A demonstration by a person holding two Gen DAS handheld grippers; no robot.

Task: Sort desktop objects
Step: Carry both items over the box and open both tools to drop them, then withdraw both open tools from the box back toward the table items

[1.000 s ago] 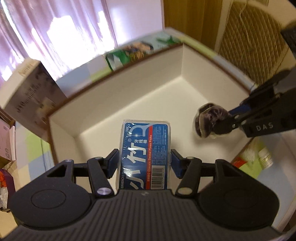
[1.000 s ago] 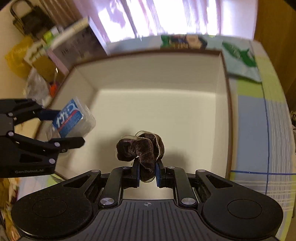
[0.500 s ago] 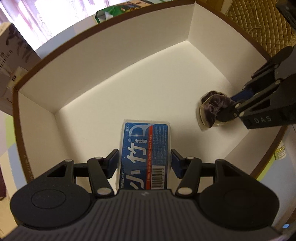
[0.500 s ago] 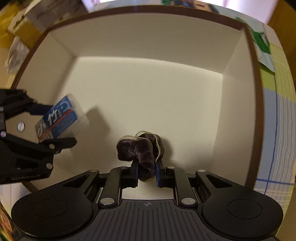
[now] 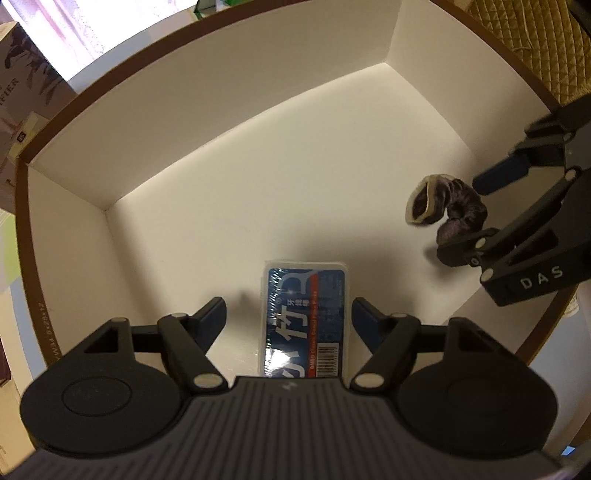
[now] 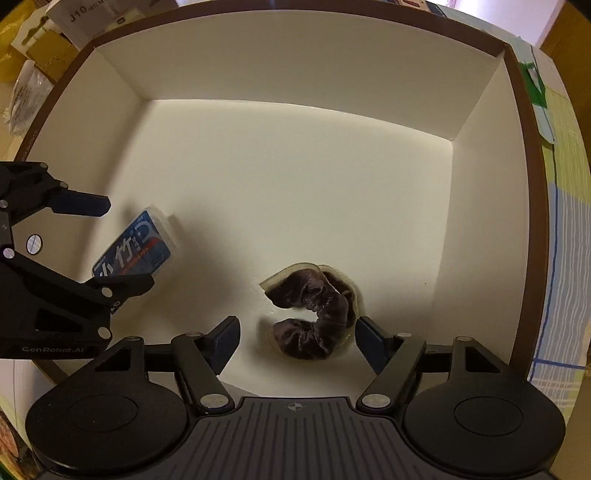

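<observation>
Blue floss-pick pack (image 5: 303,320) and brown scrunchie (image 6: 312,314) lie inside white box (image 6: 369,177).

"DAS" on black right gripper (image 5: 532,221), "GenRobot.AI" on black left gripper (image 6: 110,247), "J10" on white cardboard carton (image 6: 85,16), barcode on blue plastic floss-pick box (image 5: 304,325)

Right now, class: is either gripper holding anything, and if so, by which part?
Nothing is held. The left gripper is open around the blue floss box, and the right gripper is open around the brown scrunchie; both lie in the white box.
</observation>
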